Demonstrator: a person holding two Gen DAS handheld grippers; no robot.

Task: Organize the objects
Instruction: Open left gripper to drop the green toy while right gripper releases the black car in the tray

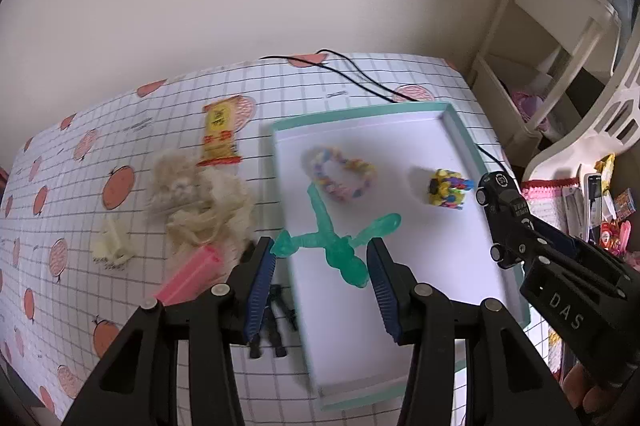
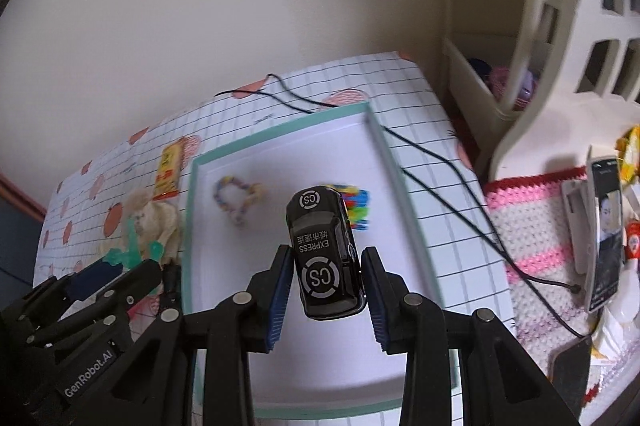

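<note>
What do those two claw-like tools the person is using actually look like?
Both are matte black plastic tongs with angular cut-out arms and round silver rivets at the joints. Each finger carries a ribbed dark-blue pad. The left gripper is marked "GenRobot.AI" in white on its side; the right gripper bears raised "DAS" lettering. No cables on them show, and no sleeves.

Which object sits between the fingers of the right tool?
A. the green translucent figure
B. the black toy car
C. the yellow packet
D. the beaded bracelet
B: in the right wrist view, the black toy car marked "CS" and "EXPRESS" sits between the fingers of the right tool, above the teal-rimmed tray; the left tool frames the green translucent figure.
</note>
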